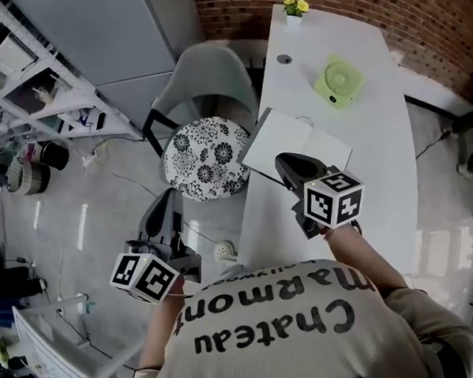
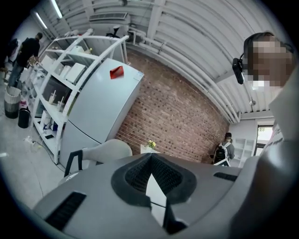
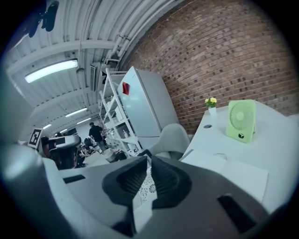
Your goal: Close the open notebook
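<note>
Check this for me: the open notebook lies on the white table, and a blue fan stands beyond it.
Wrong colour: the fan is green, not blue, as the head view shows. The open notebook does lie on the white table, with the fan standing beyond it.

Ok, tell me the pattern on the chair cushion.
Cushion: black-and-white floral, clearest in head view.

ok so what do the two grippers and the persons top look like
The left gripper and right gripper are matching dark grey moulded bodies with black ribbed tongs, each carrying a white cube with black square markers. The person wears a beige top with dark lettering.
</note>
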`<state>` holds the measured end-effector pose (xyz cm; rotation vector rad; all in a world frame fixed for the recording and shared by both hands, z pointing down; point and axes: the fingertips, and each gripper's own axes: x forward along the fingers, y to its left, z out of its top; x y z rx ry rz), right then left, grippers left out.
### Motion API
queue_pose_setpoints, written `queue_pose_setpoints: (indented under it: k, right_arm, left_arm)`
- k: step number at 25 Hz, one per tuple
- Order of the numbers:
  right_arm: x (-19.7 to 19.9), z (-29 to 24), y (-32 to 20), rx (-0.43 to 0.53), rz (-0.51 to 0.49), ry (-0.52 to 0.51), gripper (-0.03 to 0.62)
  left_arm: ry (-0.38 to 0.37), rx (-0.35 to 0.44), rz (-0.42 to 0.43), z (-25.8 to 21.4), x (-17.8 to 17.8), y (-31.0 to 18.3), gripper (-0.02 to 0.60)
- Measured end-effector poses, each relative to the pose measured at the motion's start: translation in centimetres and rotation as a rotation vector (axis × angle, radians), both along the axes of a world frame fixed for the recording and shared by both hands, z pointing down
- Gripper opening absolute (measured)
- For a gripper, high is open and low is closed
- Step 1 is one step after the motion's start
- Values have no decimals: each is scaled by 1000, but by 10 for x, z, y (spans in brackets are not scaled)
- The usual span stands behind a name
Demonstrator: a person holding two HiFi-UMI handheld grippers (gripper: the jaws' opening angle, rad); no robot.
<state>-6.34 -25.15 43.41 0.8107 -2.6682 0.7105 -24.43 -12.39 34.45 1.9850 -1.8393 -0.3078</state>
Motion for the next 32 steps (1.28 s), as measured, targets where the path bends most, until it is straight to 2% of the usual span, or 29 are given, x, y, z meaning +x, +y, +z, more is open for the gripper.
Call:
queue_pose_setpoints:
  k: [7, 15, 19, 23, 27, 32]
  right_arm:
    - [-35, 29, -14, -55, 148, 67, 62]
    - [-66, 68, -20, -72, 262, 213, 144]
    - [-79, 94, -20, -84, 302, 284, 176]
    - [-89, 118, -17, -82, 307, 406, 189]
    - [-90, 142, -18, -33, 272, 603, 192]
    - [-103, 155, -25, 47, 210, 766, 210]
  left_arm:
    - [15, 7, 102, 4, -76, -43, 2]
    - [27, -24, 212, 23, -128, -68, 2]
    - [26, -37, 235, 34, -153, -74, 2]
    - [35, -55, 235, 44, -175, -72, 2]
    - [49, -88, 231, 60, -189, -67, 2]
    - [61, -104, 209, 71, -208, -62, 2]
